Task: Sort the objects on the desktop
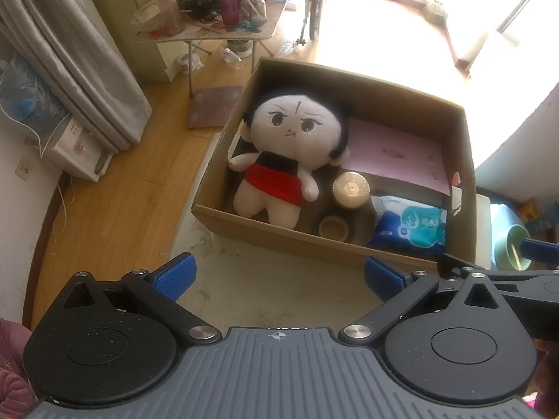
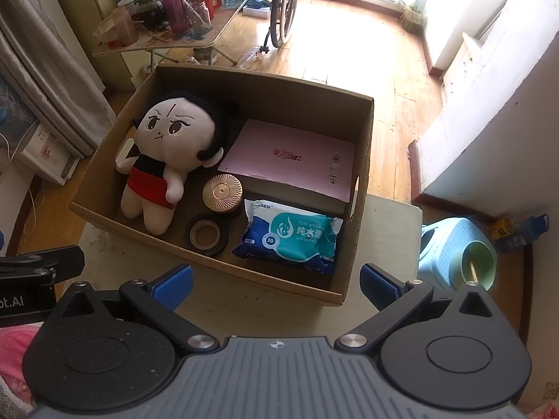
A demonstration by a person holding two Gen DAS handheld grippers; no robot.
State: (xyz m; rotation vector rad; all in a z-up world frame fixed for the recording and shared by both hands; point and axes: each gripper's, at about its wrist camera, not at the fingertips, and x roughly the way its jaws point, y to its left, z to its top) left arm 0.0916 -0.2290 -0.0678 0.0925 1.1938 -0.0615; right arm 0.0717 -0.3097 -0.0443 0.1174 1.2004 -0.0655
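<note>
A cardboard box [image 1: 265, 237] [image 2: 293, 282] stands on a pale table [image 1: 279, 296] [image 2: 251, 307]. Inside lie a plush doll [image 1: 297, 146] [image 2: 171, 150] with black hair and a red skirt, a pink book [image 1: 394, 153] [image 2: 293, 160], a round gold-lidded jar [image 1: 351, 188] [image 2: 223, 190], a tape roll [image 1: 333, 227] [image 2: 206, 234] and a blue wipes pack [image 1: 412, 227] [image 2: 290, 237]. My left gripper [image 1: 279, 276] hangs open over the table in front of the box, holding nothing. My right gripper [image 2: 276, 282] is open too, just before the box's near wall, empty.
A cluttered folding table [image 1: 216, 31] [image 2: 167, 40] with jars and bottles stands beyond the box on the wood floor. A wheelchair [image 2: 279, 7] is behind it. A green cup [image 2: 478, 262] and blue stool [image 2: 443, 241] sit low on the right. Grey curtain [image 1: 70, 52] hangs left.
</note>
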